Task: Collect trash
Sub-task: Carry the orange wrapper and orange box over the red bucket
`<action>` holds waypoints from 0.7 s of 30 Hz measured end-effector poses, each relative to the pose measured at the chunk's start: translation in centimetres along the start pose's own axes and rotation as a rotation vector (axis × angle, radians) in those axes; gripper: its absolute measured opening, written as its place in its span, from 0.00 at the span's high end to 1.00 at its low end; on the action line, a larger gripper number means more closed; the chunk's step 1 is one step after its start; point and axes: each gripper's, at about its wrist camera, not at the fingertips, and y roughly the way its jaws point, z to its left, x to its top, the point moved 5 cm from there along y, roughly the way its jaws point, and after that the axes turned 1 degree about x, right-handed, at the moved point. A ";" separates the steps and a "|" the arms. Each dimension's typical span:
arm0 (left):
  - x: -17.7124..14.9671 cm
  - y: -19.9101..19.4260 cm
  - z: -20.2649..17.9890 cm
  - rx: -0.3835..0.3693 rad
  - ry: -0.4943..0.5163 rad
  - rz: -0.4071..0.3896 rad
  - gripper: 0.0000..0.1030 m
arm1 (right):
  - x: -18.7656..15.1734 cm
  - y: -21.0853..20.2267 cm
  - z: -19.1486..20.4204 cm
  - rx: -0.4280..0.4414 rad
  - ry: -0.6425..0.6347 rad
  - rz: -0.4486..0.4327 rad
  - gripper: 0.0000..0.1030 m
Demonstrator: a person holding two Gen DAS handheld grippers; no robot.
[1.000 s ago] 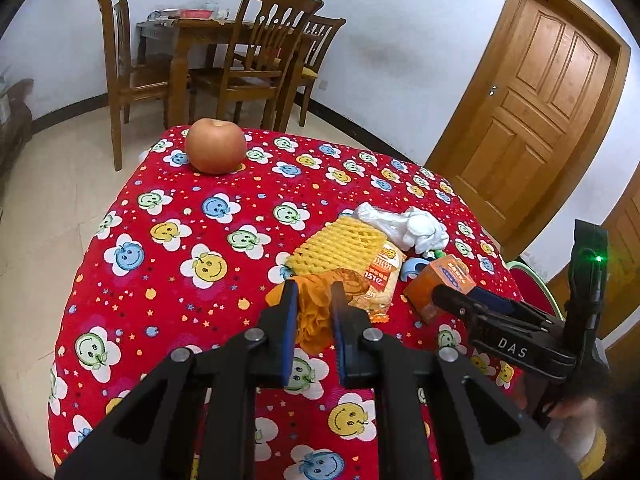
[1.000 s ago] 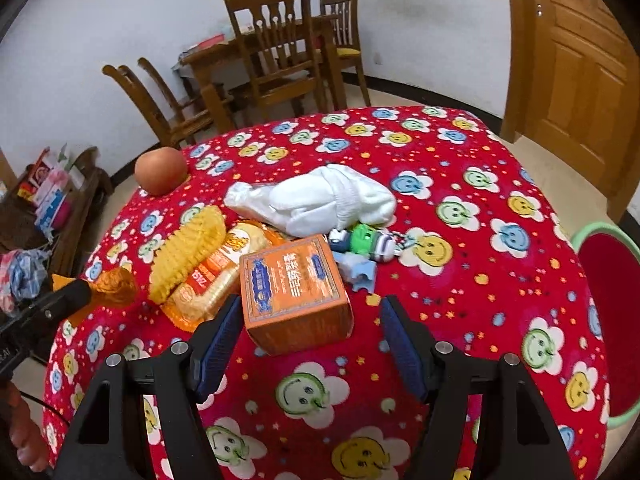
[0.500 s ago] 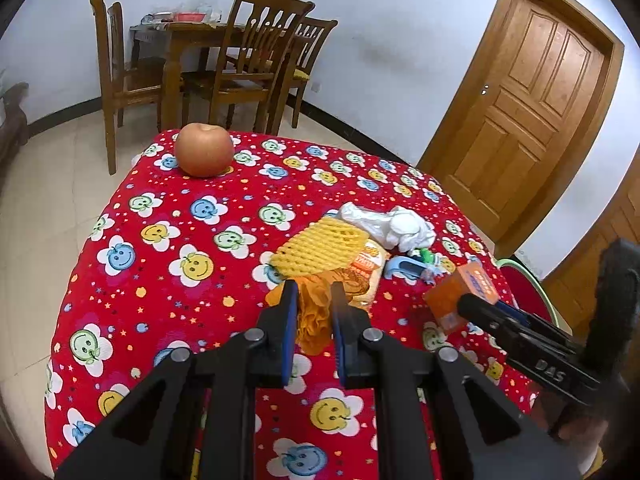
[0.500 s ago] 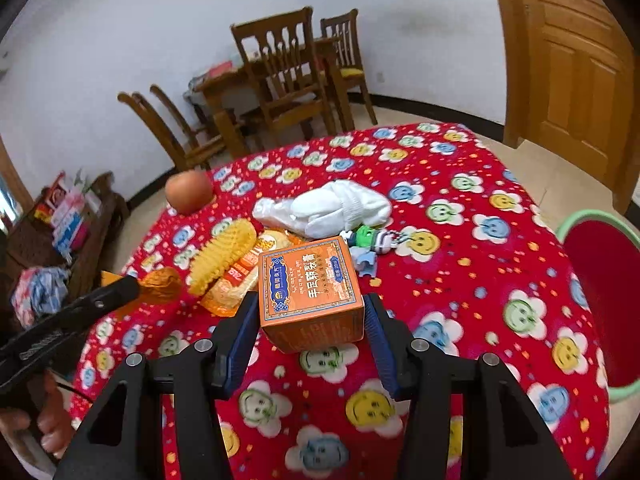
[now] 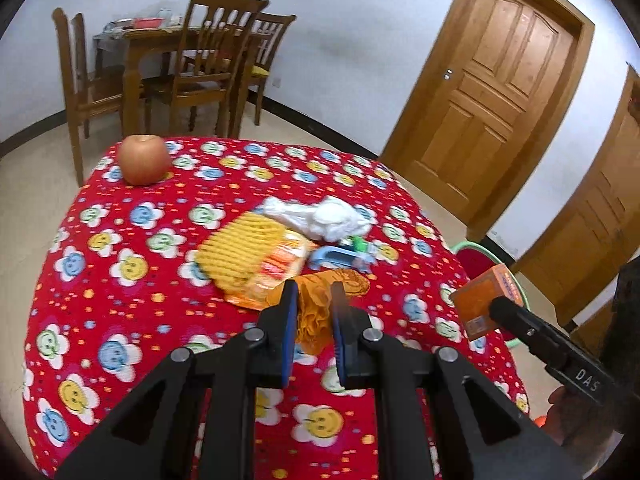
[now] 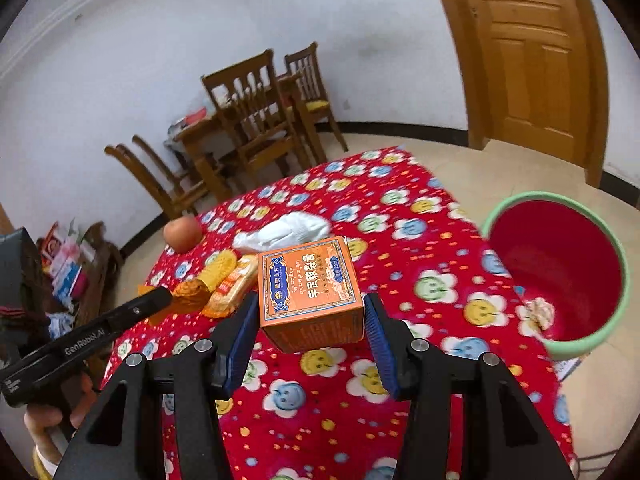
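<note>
My left gripper (image 5: 313,294) is shut on a crumpled orange wrapper (image 5: 316,316), held above the red flowered tablecloth (image 5: 120,300). In the right wrist view my right gripper (image 6: 308,312) is shut on an orange cardboard box (image 6: 310,292), lifted clear of the table. That box (image 5: 486,300) also shows at the right of the left wrist view. On the cloth lie a yellow foam net (image 5: 236,252), an orange snack packet (image 5: 276,272), a white crumpled bag (image 5: 320,218) and a small blue and green toy (image 5: 344,256). A red bin with a green rim (image 6: 560,276) stands on the floor right of the table.
An apple (image 5: 144,160) sits near the far left corner of the table. Wooden chairs and a dining table (image 5: 180,64) stand behind, and wooden doors (image 5: 492,92) are at the right. A low shelf with packets (image 6: 68,268) is at the left.
Both grippers have risen and drawn back from the table with their loads. The right gripper closed on the box, lifted it and swung right, bringing the red bin into view.
</note>
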 end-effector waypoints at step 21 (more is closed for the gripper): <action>0.3 3.8 -11.1 -0.113 0.153 0.083 0.86 | 0.6 -5.9 -10.2 -0.143 0.180 -0.116 0.48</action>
